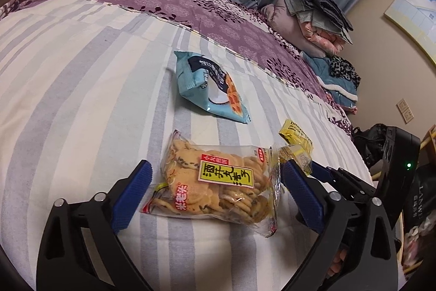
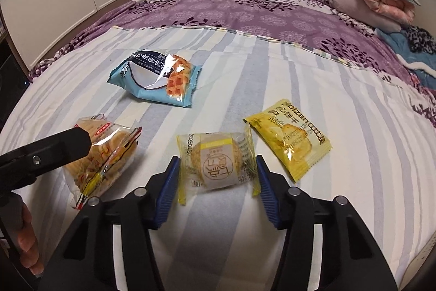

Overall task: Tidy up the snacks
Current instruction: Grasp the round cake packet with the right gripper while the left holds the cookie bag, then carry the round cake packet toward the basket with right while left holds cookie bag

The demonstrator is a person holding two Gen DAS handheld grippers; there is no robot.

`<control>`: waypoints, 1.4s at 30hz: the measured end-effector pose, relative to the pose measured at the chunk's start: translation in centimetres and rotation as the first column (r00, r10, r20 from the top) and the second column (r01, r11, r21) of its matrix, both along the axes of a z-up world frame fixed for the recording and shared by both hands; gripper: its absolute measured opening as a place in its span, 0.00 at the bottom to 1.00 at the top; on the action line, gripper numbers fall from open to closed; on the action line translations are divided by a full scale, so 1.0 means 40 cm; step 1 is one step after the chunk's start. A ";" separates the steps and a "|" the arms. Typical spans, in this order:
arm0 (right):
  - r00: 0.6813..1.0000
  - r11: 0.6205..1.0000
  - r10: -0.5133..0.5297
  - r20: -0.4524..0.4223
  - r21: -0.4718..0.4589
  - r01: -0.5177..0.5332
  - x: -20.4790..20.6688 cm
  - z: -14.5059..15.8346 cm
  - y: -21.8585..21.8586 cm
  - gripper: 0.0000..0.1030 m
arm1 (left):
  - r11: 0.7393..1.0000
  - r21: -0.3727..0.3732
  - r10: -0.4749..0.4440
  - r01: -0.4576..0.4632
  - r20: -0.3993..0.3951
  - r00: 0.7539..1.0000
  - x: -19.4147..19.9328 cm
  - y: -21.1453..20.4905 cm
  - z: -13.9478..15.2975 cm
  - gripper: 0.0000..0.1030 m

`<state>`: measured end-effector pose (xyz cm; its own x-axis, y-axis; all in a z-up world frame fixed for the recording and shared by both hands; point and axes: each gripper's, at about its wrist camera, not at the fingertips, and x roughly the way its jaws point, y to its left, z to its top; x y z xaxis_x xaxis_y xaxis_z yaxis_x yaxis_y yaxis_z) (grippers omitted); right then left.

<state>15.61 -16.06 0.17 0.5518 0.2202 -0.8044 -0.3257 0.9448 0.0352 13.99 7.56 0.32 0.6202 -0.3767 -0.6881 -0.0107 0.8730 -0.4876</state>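
1. Four snack packs lie on the striped sheet point(image 2: 313, 78) of a bed, all near the front edge, none stacked

2. Left tongs point(image 1: 215, 176): spread wide, one blue pad on each side of the cracker bag point(image 1: 218, 182). Pads look just beside the bag's ends; contact cannot be told. Nothing pinched

3. Right tongs point(image 2: 216, 168): spread, flanking the round pastry pack point(image 2: 216, 162). The right pad sits at the pack's crimped edge, the left pad just beside the other edge. Not pinching yet

4. Cracker bag: clear film, many thin round crackers loose inside. Judged light, slick and crackly, contents brittle. A squeeze across the middle would likely snap crackers. Better hold: a crimped end seal, or a gentle grip across the width

5. Round pastry pack: clear and yellow wrapper around one thick cake. Judged light, soft, easily dented. Best taken by the flat sealed fringe at either end, or lightly across the cake

6. Blue waffle bag point(image 2: 156, 78): farther back, puffed and creased, probably air-filled, so film may slide between pads

7. Yellow biscuit pack point(image 2: 290, 138): flat, just right of the pastry pack, apart from it. Thin profile on soft bedding, so an edge pinch seems the workable hold

8. The mattress gives, so pressing down to scoop may sink packs rather than lift them
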 end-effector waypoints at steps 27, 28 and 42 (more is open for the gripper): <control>0.993 0.991 -0.112 0.031 0.079 0.109 -0.175 0.058 -0.129 0.52 | 0.969 0.216 -0.122 0.118 0.005 0.993 0.026 -0.101 -0.005 0.97; 0.993 0.991 -0.113 0.039 0.081 0.110 -0.181 0.065 -0.129 0.52 | 0.971 0.211 -0.119 0.114 0.008 0.993 0.025 -0.097 -0.006 0.94; 0.973 0.981 -0.176 0.150 0.104 0.162 -0.271 0.190 -0.195 0.52 | 0.989 0.125 -0.089 0.080 0.068 0.994 -0.002 -0.058 0.039 0.83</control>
<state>4.75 -23.88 7.77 0.7058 0.1803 -0.6851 -0.1696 0.9819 0.0838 13.89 5.24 1.87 0.6403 -0.3456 -0.6859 0.0970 0.9223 -0.3741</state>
